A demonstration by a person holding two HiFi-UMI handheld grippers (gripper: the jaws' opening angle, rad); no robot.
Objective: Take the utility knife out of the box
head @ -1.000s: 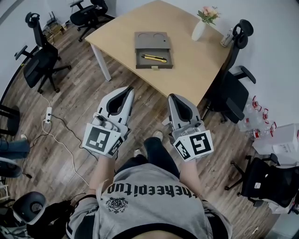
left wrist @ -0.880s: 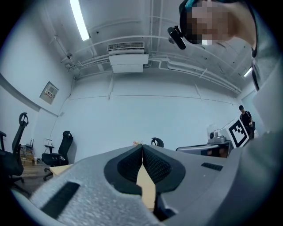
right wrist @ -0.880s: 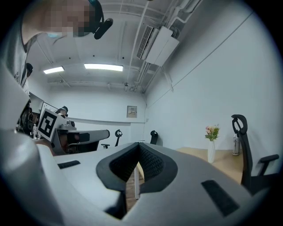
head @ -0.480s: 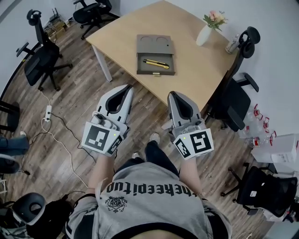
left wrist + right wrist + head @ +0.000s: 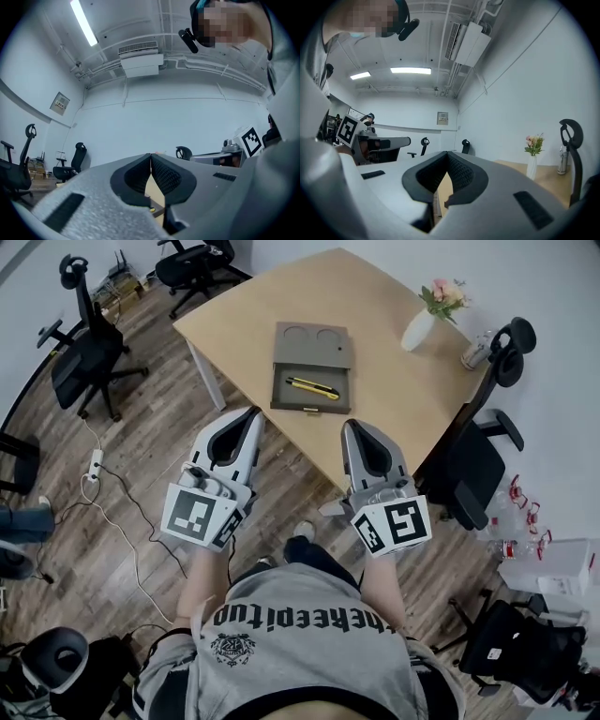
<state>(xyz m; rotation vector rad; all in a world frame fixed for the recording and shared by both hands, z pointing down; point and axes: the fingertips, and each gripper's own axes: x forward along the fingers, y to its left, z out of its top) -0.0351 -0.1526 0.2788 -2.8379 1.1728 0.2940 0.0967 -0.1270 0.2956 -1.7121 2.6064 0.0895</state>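
While your left gripper point(image 5: 251, 414) and right gripper point(image 5: 351, 427) hang near the table point(image 5: 281, 296), both are closed, empty. The knife point(image 5: 312, 386) lies in the box point(image 5: 312, 345).

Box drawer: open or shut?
Open. The drawer is slid out of the box, with the yellow utility knife lying exposed inside.

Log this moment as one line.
left gripper: shut, empty | right gripper: shut, empty | utility knife: in open box on table | knife: not yet taken
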